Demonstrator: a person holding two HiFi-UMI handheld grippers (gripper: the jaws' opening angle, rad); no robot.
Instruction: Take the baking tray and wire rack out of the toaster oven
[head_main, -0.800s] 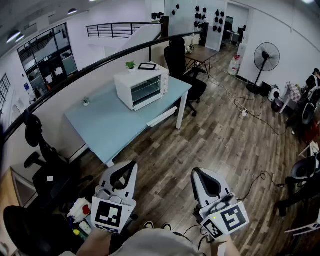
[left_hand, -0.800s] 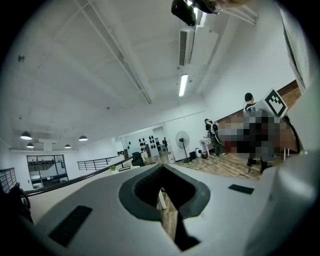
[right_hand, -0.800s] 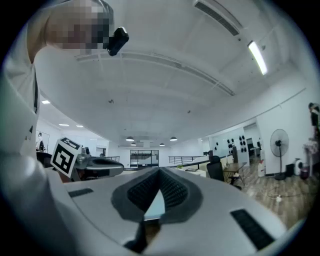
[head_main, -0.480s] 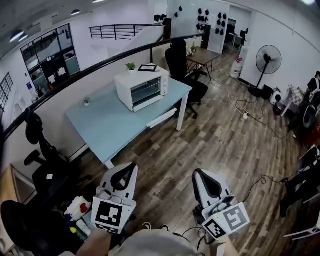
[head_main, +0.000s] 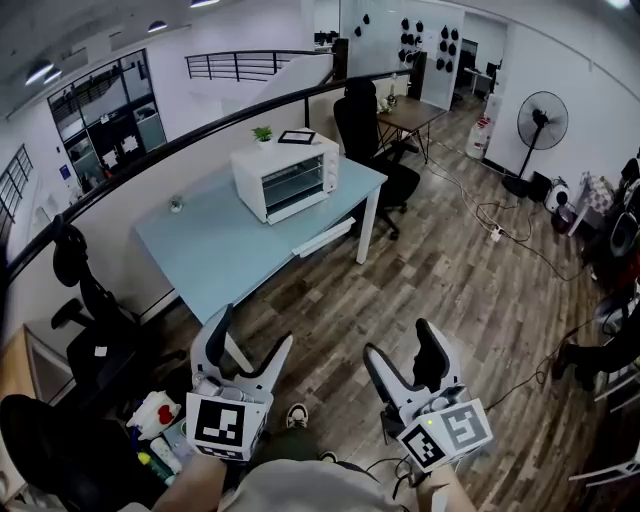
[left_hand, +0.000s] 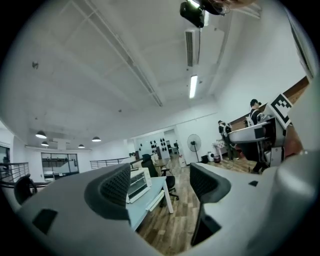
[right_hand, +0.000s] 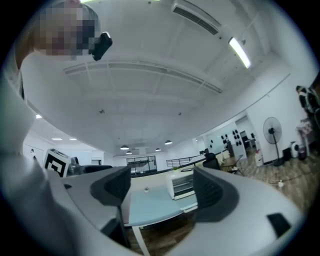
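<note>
A white toaster oven stands with its glass door closed at the far end of a pale blue table. The baking tray and wire rack cannot be made out through the door. Both grippers are held low over the wood floor, well short of the table. My left gripper is open with nothing between its jaws, and so is my right gripper. In the left gripper view the oven shows small between the open jaws. The right gripper view frames the oven and table between its open jaws.
A small plant and a dark flat frame sit on the oven's top. A black office chair stands by the table's far end; others are at the left. A standing fan and floor cables lie to the right.
Both grippers' jaws, together in the earlier frames, now stand spread apart. The grippers remain low in the head view, far from the table.
</note>
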